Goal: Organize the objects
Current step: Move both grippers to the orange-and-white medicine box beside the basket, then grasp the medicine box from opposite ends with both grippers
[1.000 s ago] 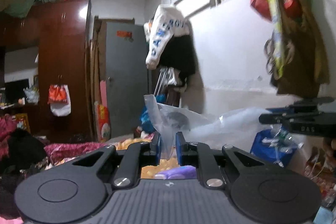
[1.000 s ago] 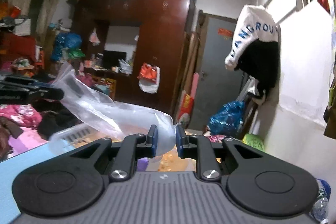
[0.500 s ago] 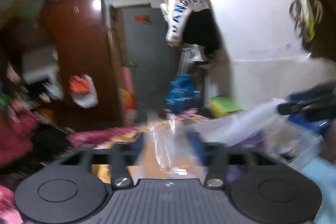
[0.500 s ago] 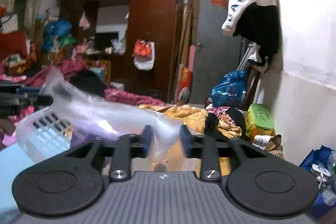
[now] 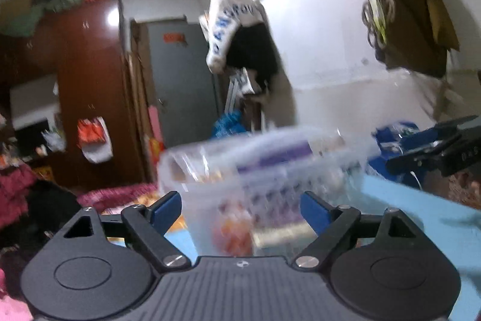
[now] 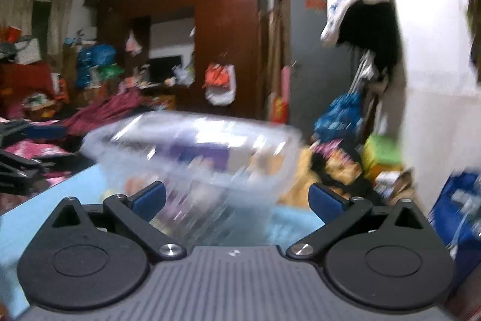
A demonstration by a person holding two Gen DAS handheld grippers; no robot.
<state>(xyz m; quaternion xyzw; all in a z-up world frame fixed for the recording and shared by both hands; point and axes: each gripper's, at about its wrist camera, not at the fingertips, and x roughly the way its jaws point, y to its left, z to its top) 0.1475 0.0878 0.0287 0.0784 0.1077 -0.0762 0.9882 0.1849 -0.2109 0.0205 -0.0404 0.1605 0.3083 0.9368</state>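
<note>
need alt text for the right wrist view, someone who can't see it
The right tongs stand open just in front of a blurred translucent plastic basket of small items on a light blue surface. Behind lie a cluttered room, a dark red wardrobe and a grey door.

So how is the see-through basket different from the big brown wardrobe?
The basket is clear plastic with slotted sides, so blurred colourful things show through it; the wardrobe is solid dark red-brown wood. The basket sits low on the light blue surface right in front of the open right gripper; the wardrobe stands tall at the far wall with bundles piled on top. Both hold or carry stuff.
</note>
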